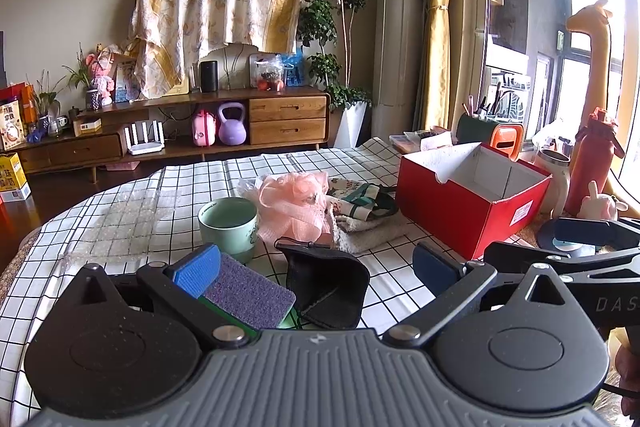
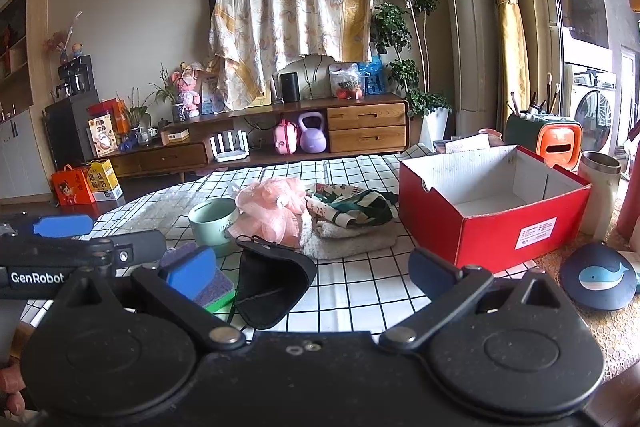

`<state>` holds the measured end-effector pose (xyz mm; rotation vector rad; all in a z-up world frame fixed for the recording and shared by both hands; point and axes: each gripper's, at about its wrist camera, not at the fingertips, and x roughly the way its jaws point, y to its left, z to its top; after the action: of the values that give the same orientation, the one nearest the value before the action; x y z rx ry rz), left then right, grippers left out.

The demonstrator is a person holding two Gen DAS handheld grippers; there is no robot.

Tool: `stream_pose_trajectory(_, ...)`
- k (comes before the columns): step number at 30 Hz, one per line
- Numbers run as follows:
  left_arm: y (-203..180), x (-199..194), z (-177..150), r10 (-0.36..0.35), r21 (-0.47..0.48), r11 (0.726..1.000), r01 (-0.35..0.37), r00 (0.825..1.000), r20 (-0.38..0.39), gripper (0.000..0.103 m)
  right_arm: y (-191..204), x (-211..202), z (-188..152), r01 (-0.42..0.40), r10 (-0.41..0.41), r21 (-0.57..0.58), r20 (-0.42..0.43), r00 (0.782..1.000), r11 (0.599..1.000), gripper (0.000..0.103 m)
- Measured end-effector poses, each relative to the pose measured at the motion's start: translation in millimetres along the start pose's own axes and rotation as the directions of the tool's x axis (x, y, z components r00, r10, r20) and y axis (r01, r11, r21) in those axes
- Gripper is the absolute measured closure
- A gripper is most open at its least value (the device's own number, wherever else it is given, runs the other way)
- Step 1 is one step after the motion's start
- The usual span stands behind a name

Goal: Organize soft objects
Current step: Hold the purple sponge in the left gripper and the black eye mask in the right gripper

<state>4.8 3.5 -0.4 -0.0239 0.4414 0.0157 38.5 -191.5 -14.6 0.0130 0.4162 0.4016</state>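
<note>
Grippers, left and right, both gaping and empty above the black pouch beside the sponge; I should pinch one folded edge, then carry it to the red box.

A mint-green mug stands near the middle of the bench, whose cloth is white with a black grid. At the right edge stand a steel tumbler and a dark round coaster with a whale. Beyond the far edge, a purple kettlebell sits in a wooden cabinet.
</note>
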Motion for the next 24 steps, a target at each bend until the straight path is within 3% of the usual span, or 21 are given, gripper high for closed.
stream_pose_trajectory(24, 8.2, -3.2, -1.1, 0.005, -0.03, 1.0, -0.005, 1.0, 0.013, 0.0, 1.1, -4.9, 1.6, 0.001, -0.001, -0.002, 0.007, 1.0, 1.0, 0.001)
